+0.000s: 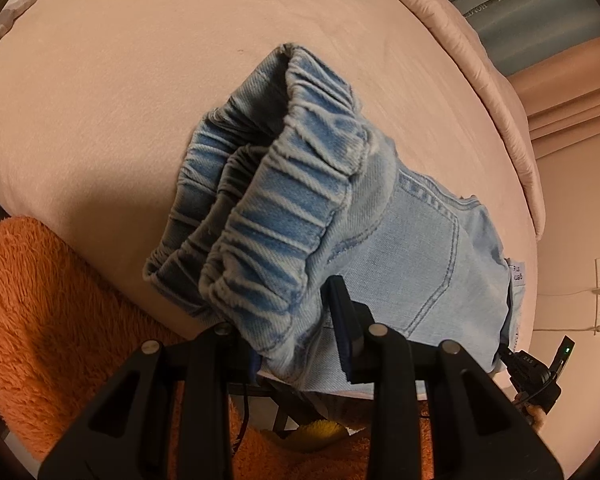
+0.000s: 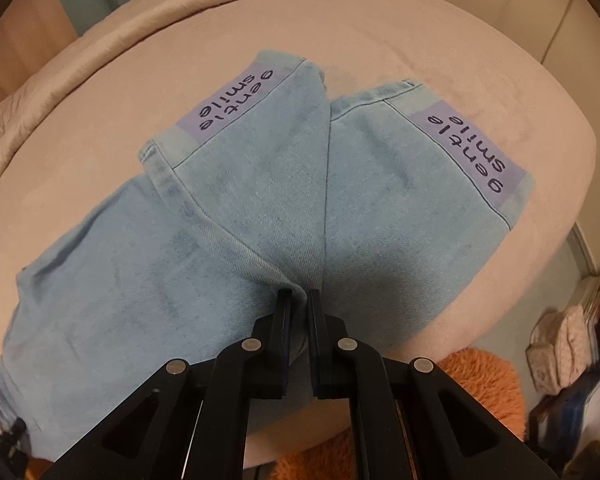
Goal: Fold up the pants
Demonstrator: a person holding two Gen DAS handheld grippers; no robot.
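Light blue denim pants lie on a pink bed. In the left wrist view the elastic waistband bunches up in front of my left gripper, which is shut on the waist end of the pants. In the right wrist view the two leg hems with purple "gentle smile" labels lie flat and spread apart ahead. My right gripper is shut on a fold of the pants where the legs meet.
An orange fluffy rug lies below the bed's near edge; it also shows in the right wrist view. A pink quilt is piled along the bed's far side. Bags and books stand at the right.
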